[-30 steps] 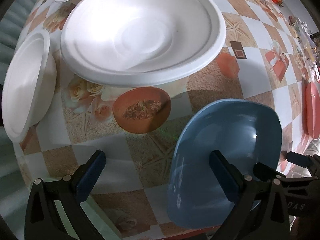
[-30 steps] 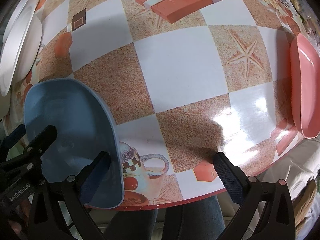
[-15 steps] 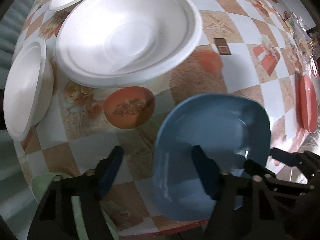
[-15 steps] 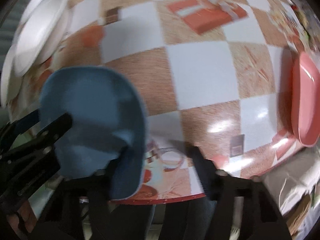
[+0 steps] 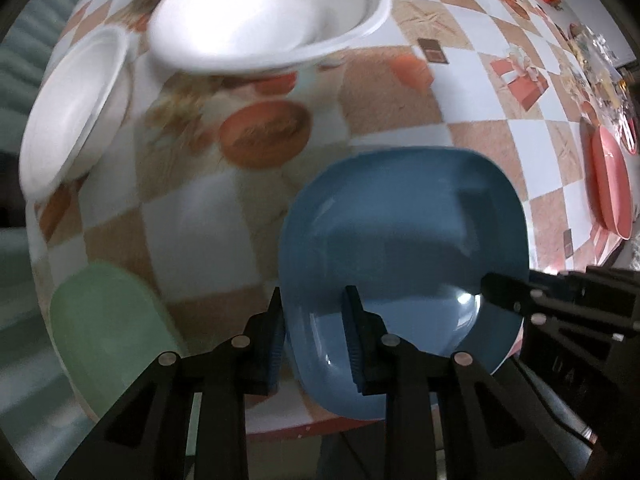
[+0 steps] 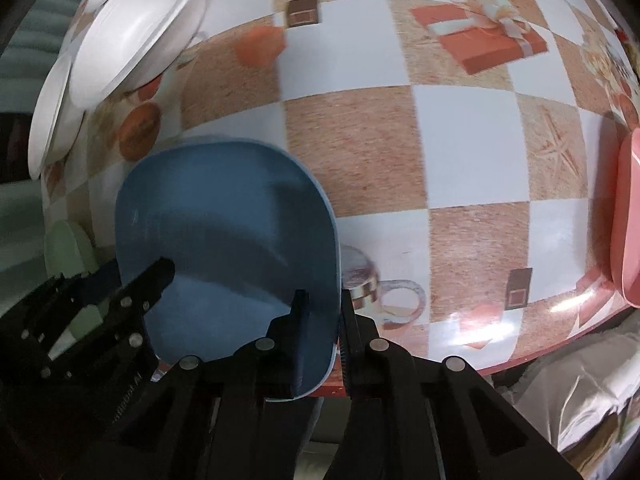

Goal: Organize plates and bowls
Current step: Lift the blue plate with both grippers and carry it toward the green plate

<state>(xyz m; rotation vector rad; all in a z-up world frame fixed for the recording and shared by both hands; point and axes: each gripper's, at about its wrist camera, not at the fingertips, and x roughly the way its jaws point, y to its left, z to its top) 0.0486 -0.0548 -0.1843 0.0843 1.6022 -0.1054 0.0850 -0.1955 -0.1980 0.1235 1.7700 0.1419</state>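
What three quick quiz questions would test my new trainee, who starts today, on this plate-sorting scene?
1. True or false: both grippers clamp the blue plate.
2. Which plate lies by the table's right edge? A) pink B) green C) white
3. Fill in: the left gripper grips the blue plate's ___ rim.

Key: 1 true, the right gripper has the opposite rim. 2 A, the pink plate. 3 left.
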